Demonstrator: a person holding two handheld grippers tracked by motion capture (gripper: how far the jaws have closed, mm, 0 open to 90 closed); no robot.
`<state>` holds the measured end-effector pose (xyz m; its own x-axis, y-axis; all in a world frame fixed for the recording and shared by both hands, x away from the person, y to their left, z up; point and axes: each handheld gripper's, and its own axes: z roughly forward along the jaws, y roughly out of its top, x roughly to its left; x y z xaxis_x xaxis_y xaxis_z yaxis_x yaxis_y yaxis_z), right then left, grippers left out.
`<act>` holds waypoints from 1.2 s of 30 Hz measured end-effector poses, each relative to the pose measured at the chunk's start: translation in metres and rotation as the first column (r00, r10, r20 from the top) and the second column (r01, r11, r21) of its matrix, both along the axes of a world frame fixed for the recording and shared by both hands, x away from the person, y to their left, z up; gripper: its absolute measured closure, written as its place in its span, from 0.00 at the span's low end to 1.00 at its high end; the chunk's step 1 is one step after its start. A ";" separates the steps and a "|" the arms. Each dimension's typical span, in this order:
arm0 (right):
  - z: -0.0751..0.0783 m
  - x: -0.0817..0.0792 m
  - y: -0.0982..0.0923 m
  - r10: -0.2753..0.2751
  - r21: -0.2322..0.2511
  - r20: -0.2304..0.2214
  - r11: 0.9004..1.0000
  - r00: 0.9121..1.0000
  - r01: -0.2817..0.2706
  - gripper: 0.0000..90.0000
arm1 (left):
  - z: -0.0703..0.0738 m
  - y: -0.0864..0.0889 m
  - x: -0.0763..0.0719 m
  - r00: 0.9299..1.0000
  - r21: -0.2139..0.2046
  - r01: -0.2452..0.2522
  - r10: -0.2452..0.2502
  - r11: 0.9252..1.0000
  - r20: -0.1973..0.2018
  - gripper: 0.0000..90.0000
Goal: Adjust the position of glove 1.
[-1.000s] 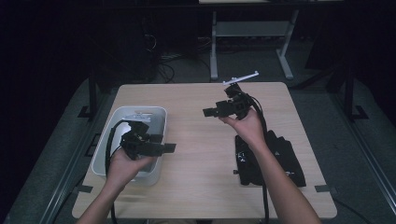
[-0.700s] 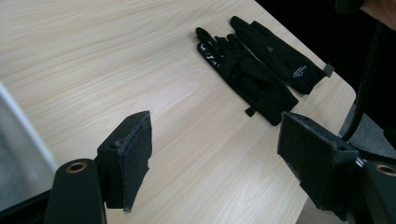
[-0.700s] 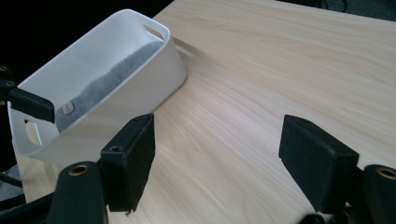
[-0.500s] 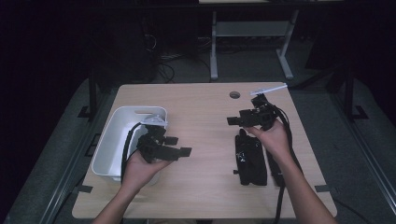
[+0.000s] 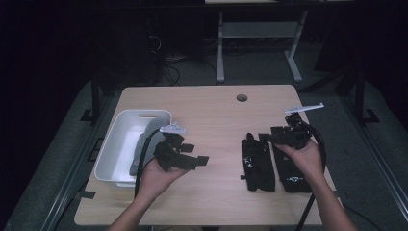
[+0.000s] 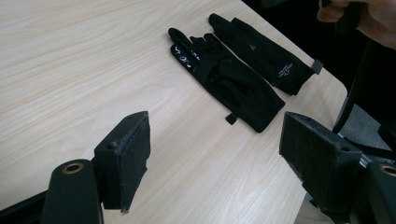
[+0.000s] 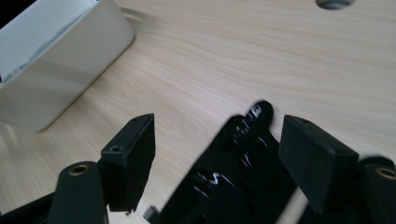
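Both grippers spread, nothing pinched; gloves lie flat, lower right of high view.

Your right gripper (image 5: 265, 138) hovers just above the two black gloves (image 5: 258, 163); left gripper (image 5: 200, 156) sits mid-frame, w/ white bin (image 5: 113, 147) beside it at left. Bare table (image 5: 216, 115) btwn, no obstruction.

A pale wooden table (image 5: 211, 110) carries a white plastic bin (image 5: 126, 144) at its left edge and a round cable hole (image 5: 242, 97) near its far edge, while a grey metal stand (image 5: 260, 43) waits beyond that table.
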<state>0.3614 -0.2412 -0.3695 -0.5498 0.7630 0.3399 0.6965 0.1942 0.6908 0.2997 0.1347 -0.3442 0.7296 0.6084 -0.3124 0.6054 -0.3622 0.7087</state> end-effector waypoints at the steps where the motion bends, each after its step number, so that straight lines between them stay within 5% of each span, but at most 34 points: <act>1: -0.002 -0.002 -0.003 -0.007 0.000 -0.010 1.000 1.000 0.007 0.30 | -0.001 -0.001 0.000 1.000 -0.001 0.002 -0.002 1.000 0.000 0.27; 36: -0.064 -0.044 -0.069 -0.111 -0.097 -0.070 0.990 0.991 0.104 0.31 | -0.048 -0.038 -0.013 0.997 -0.023 0.076 -0.077 0.997 -0.019 0.26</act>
